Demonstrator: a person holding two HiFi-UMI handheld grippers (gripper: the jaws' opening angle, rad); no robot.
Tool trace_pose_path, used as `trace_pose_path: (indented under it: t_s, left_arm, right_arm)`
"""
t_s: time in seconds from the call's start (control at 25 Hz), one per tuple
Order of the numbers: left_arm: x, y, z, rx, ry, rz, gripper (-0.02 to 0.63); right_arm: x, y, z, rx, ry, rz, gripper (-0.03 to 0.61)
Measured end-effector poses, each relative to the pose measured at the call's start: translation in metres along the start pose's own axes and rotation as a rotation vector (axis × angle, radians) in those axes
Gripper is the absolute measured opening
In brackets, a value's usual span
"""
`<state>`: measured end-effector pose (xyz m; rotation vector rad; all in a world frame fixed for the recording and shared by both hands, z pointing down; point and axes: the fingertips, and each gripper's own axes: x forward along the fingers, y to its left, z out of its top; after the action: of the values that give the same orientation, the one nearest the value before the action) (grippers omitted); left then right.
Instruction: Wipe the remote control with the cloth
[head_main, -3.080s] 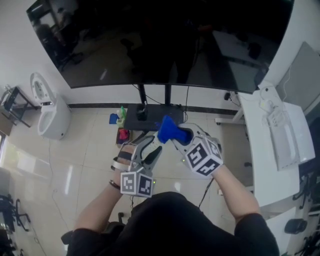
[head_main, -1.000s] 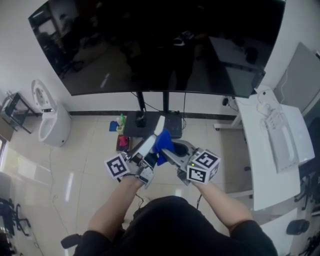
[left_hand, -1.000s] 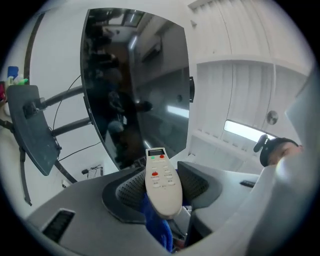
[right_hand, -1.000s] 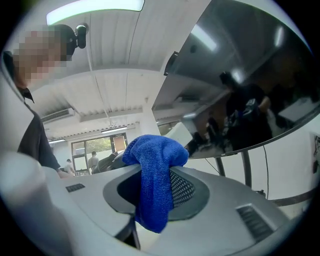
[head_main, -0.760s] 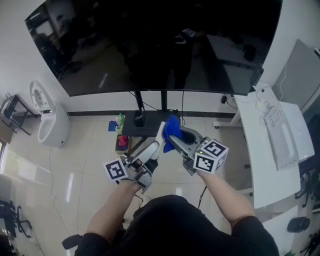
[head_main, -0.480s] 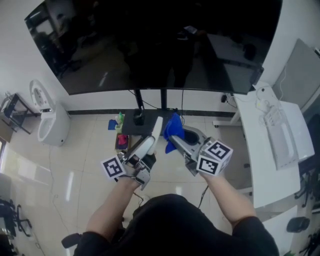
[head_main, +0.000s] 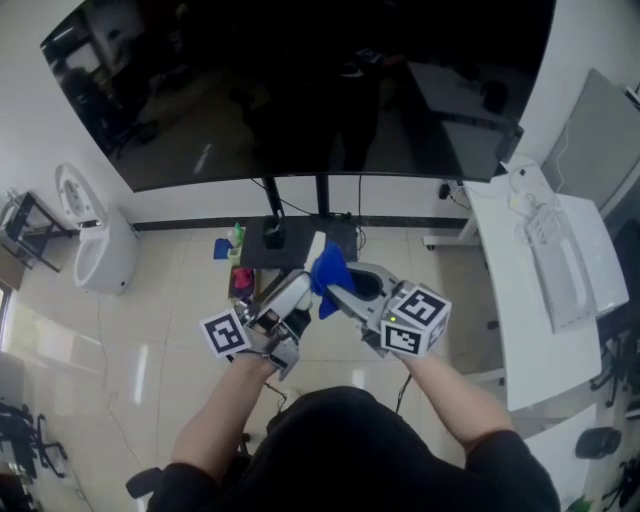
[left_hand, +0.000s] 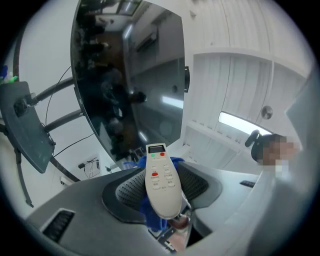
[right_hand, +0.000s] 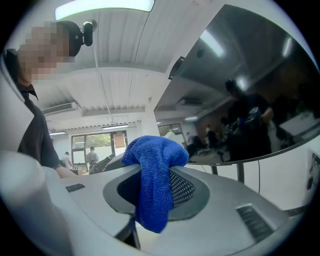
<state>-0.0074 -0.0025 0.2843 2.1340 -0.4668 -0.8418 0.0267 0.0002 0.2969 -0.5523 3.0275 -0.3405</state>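
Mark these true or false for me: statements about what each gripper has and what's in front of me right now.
1. The left gripper is shut on a white remote. True.
2. The right gripper is empty. False: it is shut on the cloth.
3. The cloth is red. False: it is blue.
4. A large dark screen on a stand is in front of the person. True.
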Motion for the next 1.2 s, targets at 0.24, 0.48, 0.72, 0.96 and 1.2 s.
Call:
trace_pose_path:
  t_s: [0.24, 0.48, 0.72, 0.96, 1.2]
  left_arm:
    - [-0.003, -0.001, -0.022, 0.117, 0.106, 0.033, 0.204]
    - [-0.01, 0.025, -0.015, 0.494, 0.129, 0.271, 0.204]
    - [-0.037, 0.092, -0.007, 0.826, 0.18, 0.74, 0.204]
    - [-0.056, 0.17, -0.014, 0.829, 0.215, 0.977, 0.204]
    - [-0.074, 0.264, -0.005, 0.761, 0.303, 1.109, 0.204]
  right_arm:
    - [-0.013, -0.03, 0.026, -0.024, -0.038, -0.09, 0.112]
    - [-0.026, -0.042, 0.016, -0.182, 0.037, -0.254, 0.112]
    - [-0.044, -0.051, -0.032, -0.272, 0.232, -0.381, 0.112]
    - [-0.047, -0.06, -0.089, -0.248, 0.37, -0.347, 0.112]
    - [-0.028, -0.092, -0.135, -0.169, 0.466, -0.357, 0.112]
